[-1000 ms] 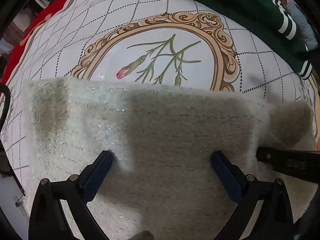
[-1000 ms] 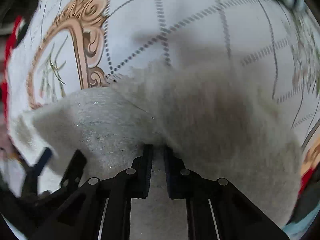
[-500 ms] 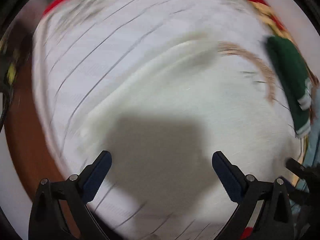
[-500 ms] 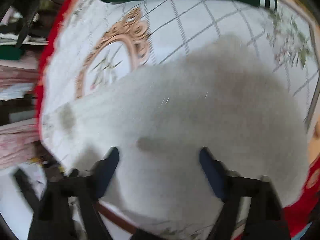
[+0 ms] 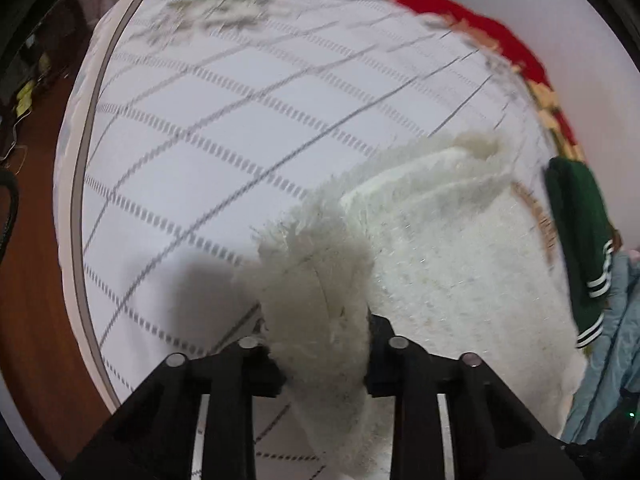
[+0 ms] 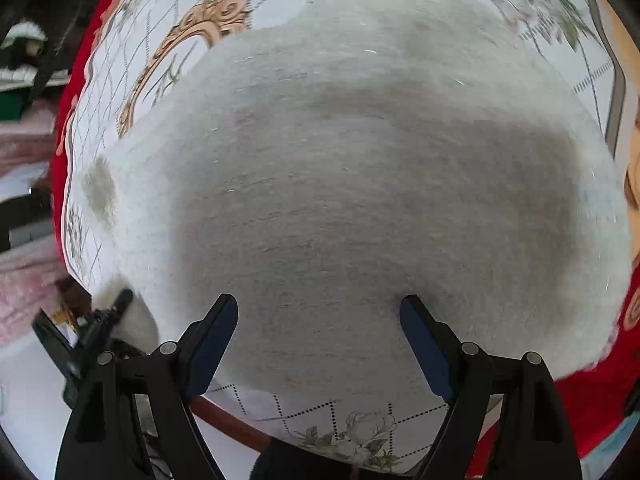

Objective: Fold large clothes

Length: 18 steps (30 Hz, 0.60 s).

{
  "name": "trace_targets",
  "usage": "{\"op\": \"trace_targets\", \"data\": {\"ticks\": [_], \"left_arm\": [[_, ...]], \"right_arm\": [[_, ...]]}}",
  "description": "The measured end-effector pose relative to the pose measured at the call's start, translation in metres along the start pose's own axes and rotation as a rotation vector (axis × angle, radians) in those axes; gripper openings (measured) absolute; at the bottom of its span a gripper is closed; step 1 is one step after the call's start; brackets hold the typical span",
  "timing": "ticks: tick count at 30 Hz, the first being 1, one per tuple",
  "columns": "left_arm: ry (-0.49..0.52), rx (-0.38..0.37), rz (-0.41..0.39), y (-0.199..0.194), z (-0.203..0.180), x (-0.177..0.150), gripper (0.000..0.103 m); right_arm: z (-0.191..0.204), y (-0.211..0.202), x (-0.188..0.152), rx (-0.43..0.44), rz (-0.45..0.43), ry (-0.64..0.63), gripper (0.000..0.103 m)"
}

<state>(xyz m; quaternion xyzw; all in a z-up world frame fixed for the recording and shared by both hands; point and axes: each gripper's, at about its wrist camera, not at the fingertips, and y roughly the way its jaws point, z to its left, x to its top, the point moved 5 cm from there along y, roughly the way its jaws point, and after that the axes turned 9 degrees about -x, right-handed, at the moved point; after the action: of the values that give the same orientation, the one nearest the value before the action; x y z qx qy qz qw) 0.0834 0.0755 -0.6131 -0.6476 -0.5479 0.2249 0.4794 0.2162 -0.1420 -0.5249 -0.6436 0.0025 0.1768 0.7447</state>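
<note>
A fluffy cream-white sweater [image 6: 360, 184] lies spread on the patterned tablecloth and fills most of the right wrist view. My right gripper [image 6: 318, 344] is open and empty above its near edge. My left gripper [image 5: 326, 354] is shut on a bunched corner of the sweater [image 5: 316, 296], near the table's edge. The rest of the sweater [image 5: 452, 248] lies folded in layers to the right of it. The left gripper also shows in the right wrist view [image 6: 100, 326] at the sweater's left corner.
The tablecloth [image 5: 224, 120] is white with a dotted grid, a gold oval frame [image 6: 176, 44] and a red border [image 5: 460, 12]. A dark green garment with white stripes [image 5: 580, 240] lies at the right, with a light blue garment [image 5: 616, 340] beside it. Wooden floor [image 5: 28, 280] lies past the table's left edge.
My right gripper has opened, let go of the sweater and drawn back. My left gripper has swung to the sweater's left corner and shut on it.
</note>
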Motion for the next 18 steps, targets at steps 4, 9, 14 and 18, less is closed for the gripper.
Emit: {"op": "trace_targets", "data": {"ticks": [4,9,14,18], "left_arm": [[-0.039,-0.083,-0.074,-0.03,0.012,0.03,0.02],[-0.024,-0.152,-0.073,-0.028,0.03,0.037,0.023],[-0.107,-0.251,-0.002,0.005,0.044,0.017,0.049],[-0.135,-0.292,-0.007,0.018,0.032,0.005,0.067]], "right_arm": [[0.008,-0.012,0.006,0.023,-0.017,0.001,0.085],[0.014,-0.01,0.017,0.002,-0.023,-0.029,0.085],[0.005,0.025,0.025,-0.02,0.028,-0.002,0.08],[0.008,0.038,0.031,-0.039,0.04,-0.006,0.08]]}}
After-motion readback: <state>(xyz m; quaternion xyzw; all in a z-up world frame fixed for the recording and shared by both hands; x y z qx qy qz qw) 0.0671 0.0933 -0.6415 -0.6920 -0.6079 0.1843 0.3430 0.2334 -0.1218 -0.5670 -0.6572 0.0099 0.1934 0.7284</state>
